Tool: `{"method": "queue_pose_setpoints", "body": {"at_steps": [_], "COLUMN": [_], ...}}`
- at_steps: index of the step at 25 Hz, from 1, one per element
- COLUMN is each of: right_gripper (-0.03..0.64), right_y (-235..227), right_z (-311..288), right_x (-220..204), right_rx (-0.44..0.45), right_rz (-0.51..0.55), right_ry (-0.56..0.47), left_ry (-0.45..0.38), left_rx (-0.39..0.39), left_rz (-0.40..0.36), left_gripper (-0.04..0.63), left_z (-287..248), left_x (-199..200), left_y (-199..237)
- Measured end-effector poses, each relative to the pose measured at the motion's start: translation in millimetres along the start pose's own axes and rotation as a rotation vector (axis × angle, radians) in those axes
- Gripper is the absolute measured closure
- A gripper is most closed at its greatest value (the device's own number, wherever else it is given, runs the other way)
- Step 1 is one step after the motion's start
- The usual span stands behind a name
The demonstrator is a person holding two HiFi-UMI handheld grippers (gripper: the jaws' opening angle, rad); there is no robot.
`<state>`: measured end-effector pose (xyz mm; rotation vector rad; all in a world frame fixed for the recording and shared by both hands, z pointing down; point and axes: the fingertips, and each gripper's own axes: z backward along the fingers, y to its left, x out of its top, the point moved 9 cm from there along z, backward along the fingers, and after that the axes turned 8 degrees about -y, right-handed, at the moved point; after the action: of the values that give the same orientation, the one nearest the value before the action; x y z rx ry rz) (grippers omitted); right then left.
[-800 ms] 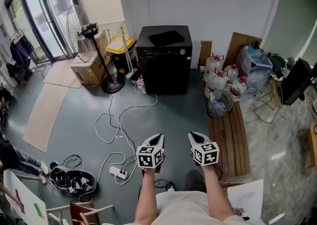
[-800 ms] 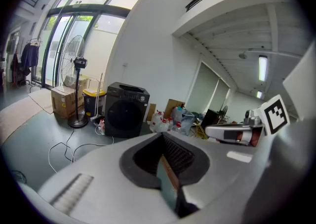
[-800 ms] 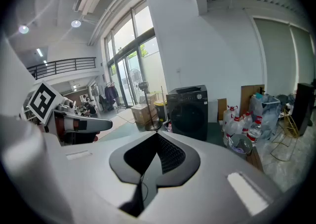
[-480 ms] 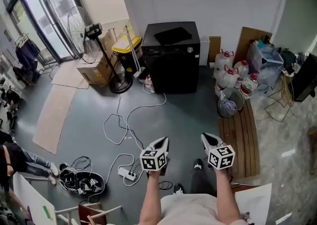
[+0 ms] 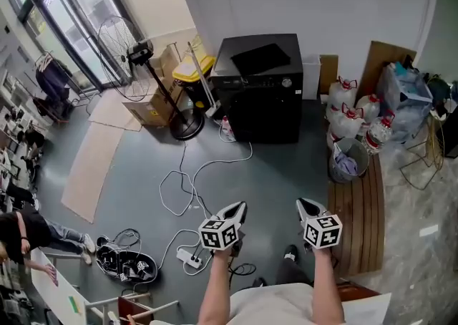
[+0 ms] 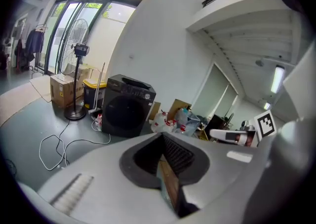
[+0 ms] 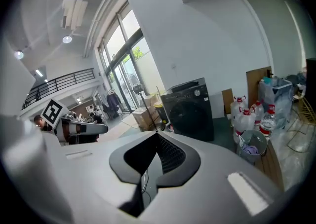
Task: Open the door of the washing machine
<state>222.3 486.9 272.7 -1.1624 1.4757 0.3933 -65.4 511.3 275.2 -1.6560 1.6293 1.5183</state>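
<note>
The grey floor (image 5: 279, 173) is lying open between the 2 tongs and the 1 black washing machine (image 5: 266, 105), which is standing at 12 o'clock against the white wall, well apart from both. Its round door (image 6: 120, 115) is sitting shut. 1 white cable (image 5: 187, 177) is looping across the floor at 11 o'clock, ending by 1 power strip (image 5: 192, 260) at 9 o'clock. The room is narrowing on the right: 1 wooden slatted platform (image 5: 361, 209) is running along at 3 o'clock, with 1 grey bucket (image 5: 347, 159) and at least 3 red-capped water jugs (image 5: 343, 94) crowding 1 o'clock. On the left, 1 standing fan (image 5: 136, 50), 1 cardboard box (image 5: 147, 110) and 1 yellow bin (image 5: 192, 69) are bordering the machine at 10 o'clock. The left tongs (image 5: 238, 207) are hovering clenched, gripping nothing. The right tongs (image 5: 305, 204) are hovering clenched too, with nothing between them.
</note>
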Motion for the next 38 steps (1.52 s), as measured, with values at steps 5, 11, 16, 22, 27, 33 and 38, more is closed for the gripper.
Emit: {"method": "queue_pose_setpoints", "body": {"at_steps": [5, 11, 16, 22, 27, 33, 38], "right_gripper": [0.617, 0.616, 0.616, 0.617, 0.617, 0.617, 0.617], "right_y": [-30.3, -52.7, -72.8, -91.6, -102.4, -110.6, -95.3], "right_z": [-22.4, -50.7, -62.4, -71.0, -99.6, -192.2, -291.7], "right_x": [16.1, 42.5, 50.5, 24.5, 21.7, 34.3, 64.6], "right_rx": [-0.049, -0.041, -0.005, -0.007, 0.006, -0.015, -0.044], "right_rz": [-0.091, -0.091, -0.086, -0.121, -0.151, -0.148, -0.063], "right_ry": [-0.055, -0.071, -0.059, -0.011, -0.024, -0.003, -0.014], "left_ry": [0.001, -0.1, -0.151, -0.108, -0.115, -0.038, 0.05], "left_rx": [0.031, 0.143, 0.131, 0.068, 0.093, 0.126, 0.082], "left_rz": [0.039, -0.039, -0.06, 0.051, 0.084, -0.073, -0.235], "left_gripper": [0.54, 0.54, 0.538, 0.538, 0.538, 0.538, 0.538], "left_z": [-28.0, -65.3, -99.2, -135.4, -158.5, -200.2, -237.6], "left_x": [17.4, 40.1, 55.4, 40.5, 38.1, 68.2, 118.4], "left_y": [5.5, -2.4, -15.3, -4.1, 31.3, 97.3, 167.6]}}
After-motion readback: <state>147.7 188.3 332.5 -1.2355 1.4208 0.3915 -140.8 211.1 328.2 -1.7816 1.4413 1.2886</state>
